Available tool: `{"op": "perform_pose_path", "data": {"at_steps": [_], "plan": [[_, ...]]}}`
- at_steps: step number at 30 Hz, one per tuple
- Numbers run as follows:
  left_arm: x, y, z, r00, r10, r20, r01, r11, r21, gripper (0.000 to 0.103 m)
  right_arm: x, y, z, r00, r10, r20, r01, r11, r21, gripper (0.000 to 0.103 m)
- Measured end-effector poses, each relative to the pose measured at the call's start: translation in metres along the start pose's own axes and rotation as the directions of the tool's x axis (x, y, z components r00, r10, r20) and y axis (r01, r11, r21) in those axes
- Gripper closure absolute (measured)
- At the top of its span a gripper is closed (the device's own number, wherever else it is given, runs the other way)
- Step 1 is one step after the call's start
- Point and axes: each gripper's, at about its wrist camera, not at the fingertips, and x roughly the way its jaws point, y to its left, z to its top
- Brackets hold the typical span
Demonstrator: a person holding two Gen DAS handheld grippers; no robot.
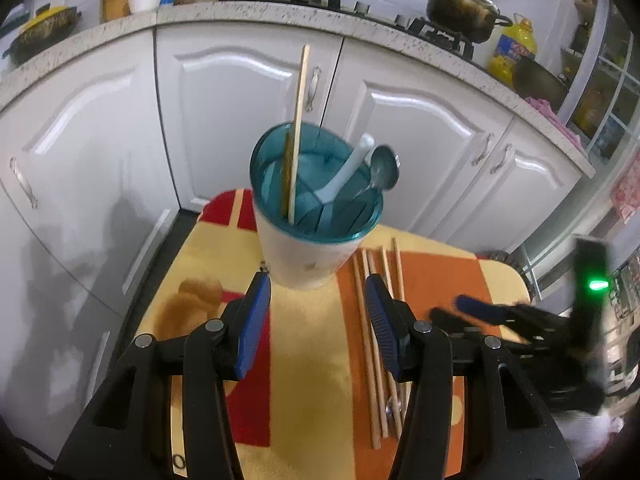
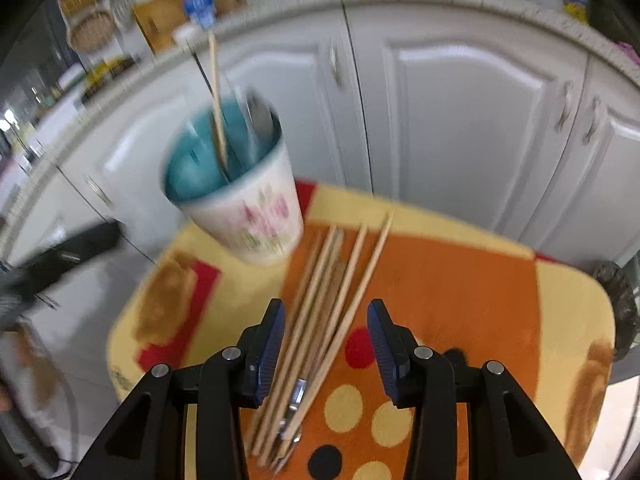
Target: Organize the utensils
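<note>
Holder (image 1: 304, 256): one cup, far end of mat (image 1: 312, 360); holds one chopstick (image 1: 298, 132), two spoons.
Loose chopsticks (image 2: 320, 320): about five, right of cup.
My left gripper (image 1: 316, 296): open, empty.
My right gripper (image 2: 326, 320): open above sticks.

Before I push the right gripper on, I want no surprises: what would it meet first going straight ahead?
Most likely the loose chopsticks lying on the mat; the right gripper is open above them. Depth is unclear in this blurred view.
</note>
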Motion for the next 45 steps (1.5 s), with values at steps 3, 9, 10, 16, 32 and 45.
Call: {"op": "perform_pose_path", "data": {"at_steps": [3,9,10,16,32,45], "plan": [[0.003,0.001,-0.007,1.000,0.006,-0.017,-0.007,1.000,-0.001,0.055,0.039,0.012,-0.004,0.998,-0.013,-0.066,0.011,1.000,-0.027,0.062],[0.014,0.005,-0.016,0.998,0.021,-0.054,-0.021,1.000,0.008,0.054,0.068,0.004,-0.014,0.990,-0.099,-0.101,0.093,0.994,-0.064,0.062],[0.017,0.006,-0.017,0.998,0.022,-0.063,-0.022,1.000,0.008,0.054,0.066,-0.006,-0.016,0.991,-0.071,-0.116,0.068,0.997,-0.026,0.062],[0.041,0.002,-0.025,0.993,-0.002,-0.122,0.003,1.000,0.012,0.055,0.020,-0.075,-0.048,0.992,-0.057,-0.111,0.073,0.988,0.138,0.062],[0.068,-0.022,-0.036,0.981,-0.028,-0.192,0.038,0.998,0.050,0.055,-0.027,-0.097,-0.052,0.999,-0.030,-0.027,0.035,0.983,0.183,0.062],[0.071,-0.026,-0.037,0.982,-0.028,-0.187,0.038,0.998,0.050,0.055,-0.028,-0.082,-0.040,1.000,-0.024,-0.018,0.027,0.988,0.151,0.062]]}}
